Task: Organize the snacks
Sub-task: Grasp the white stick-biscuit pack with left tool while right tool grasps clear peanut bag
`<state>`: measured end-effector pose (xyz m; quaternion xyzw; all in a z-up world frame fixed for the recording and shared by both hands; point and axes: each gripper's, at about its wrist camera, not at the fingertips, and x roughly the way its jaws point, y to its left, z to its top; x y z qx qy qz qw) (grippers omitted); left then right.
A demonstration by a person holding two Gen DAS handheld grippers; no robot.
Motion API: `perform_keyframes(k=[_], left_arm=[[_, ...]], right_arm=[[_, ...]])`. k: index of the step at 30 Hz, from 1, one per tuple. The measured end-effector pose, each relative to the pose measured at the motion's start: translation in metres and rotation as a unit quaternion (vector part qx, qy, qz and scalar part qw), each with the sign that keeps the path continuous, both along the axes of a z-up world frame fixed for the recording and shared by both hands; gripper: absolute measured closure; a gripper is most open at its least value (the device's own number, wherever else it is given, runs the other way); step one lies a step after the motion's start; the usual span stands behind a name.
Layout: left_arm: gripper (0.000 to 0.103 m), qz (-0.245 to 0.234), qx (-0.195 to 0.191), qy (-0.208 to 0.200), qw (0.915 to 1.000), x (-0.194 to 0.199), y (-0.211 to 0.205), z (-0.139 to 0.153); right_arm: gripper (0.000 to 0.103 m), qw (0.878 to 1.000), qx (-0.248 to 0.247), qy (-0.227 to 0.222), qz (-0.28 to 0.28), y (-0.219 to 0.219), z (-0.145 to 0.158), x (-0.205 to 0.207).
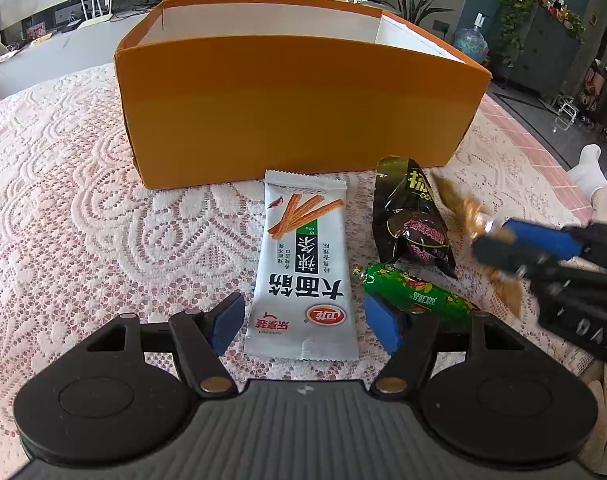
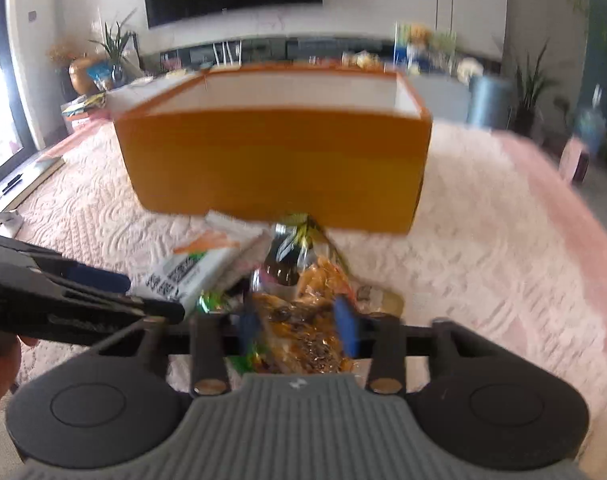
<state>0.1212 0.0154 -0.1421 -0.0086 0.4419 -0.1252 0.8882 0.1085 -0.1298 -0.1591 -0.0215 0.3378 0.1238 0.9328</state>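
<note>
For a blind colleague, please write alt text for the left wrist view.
The open left gripper hovers over a white spicy-strip snack packet on a lace tablecloth, before an orange box. Beside it lie a green sausage and a dark packet; the right gripper holds a golden packet.

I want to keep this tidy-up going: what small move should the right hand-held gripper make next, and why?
Probably lift and carry toward the orange box. The right hand-held gripper looks shut on the golden snack packet, and the box stands open just beyond. The white packet, dark packet and green sausage lie on the lace cloth.
</note>
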Motion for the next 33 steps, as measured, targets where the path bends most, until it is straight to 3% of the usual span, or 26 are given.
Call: perform_keyframes(k=[8, 16, 25, 33], left_arm=[[0.022, -0.005, 0.008, -0.007, 0.9999, 0.001, -0.001, 0.003], [0.022, -0.003, 0.014, -0.01, 0.9999, -0.002, -0.001, 0.004], [0.02, -0.012, 0.025, -0.007, 0.9996, 0.006, -0.009, 0.001], [0.016, -0.019, 0.075, -0.022, 0.9968, 0.026, -0.026, -0.002]], right_arm=[[0.096, 0.997, 0.012, -0.055, -0.053, -0.018, 0.016, -0.018], [0.087, 0.993, -0.012, -0.04, -0.113, -0.033, 0.013, -0.028], [0.077, 0.994, -0.035, -0.023, -0.1, -0.033, 0.003, -0.012], [0.075, 0.993, -0.022, 0.011, -0.12, -0.042, -0.005, 0.005]])
